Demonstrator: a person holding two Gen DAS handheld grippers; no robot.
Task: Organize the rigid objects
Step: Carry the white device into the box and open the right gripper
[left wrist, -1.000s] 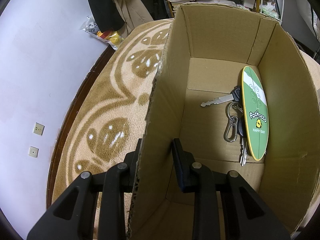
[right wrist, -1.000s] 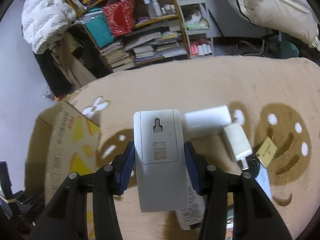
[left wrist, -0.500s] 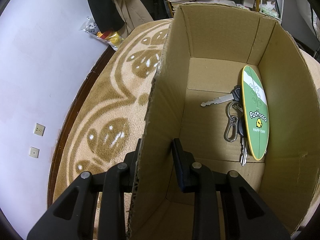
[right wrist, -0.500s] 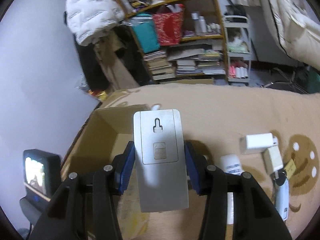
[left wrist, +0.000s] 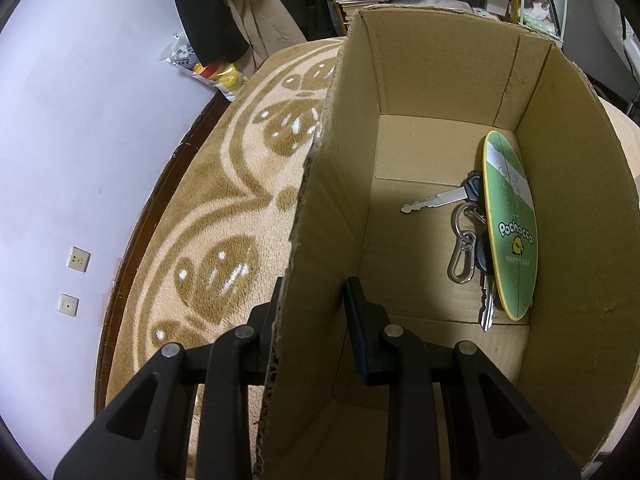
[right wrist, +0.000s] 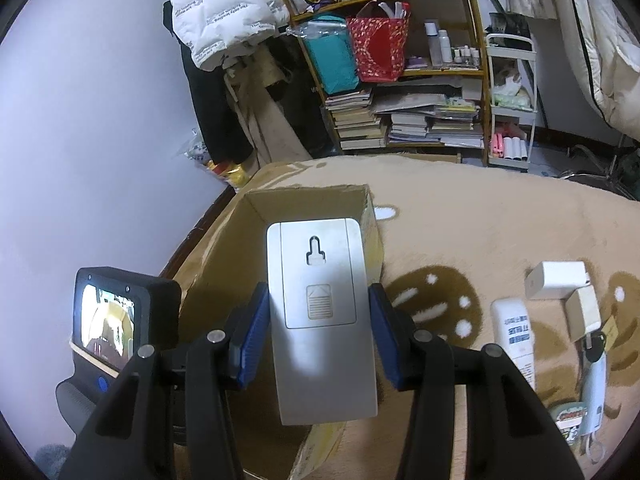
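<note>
My left gripper [left wrist: 314, 304] is shut on the left wall of the open cardboard box [left wrist: 328, 184], one finger outside and one inside. On the box floor lie a bunch of keys [left wrist: 466, 236] and a green oval Pochacco card [left wrist: 512, 224] against the right wall. My right gripper [right wrist: 320, 320] is shut on a grey flat device [right wrist: 320, 312], seen from its back with a keyhole slot. It hovers above the cardboard box [right wrist: 304, 204]. The left gripper's body with its screen [right wrist: 108, 320] shows at the left.
Loose items lie on the beige patterned rug [right wrist: 460, 232] to the right: a white bottle [right wrist: 514, 340], two small white boxes [right wrist: 558, 280], a yellow tag and keys. A cluttered bookshelf [right wrist: 400, 80] and hanging coats [right wrist: 224, 20] stand behind. The wall [left wrist: 80, 120] runs along the left.
The right gripper has carried the grey device leftward from over the loose items to above the box, with the view tilting up. The left gripper holds the box wall unmoved.
</note>
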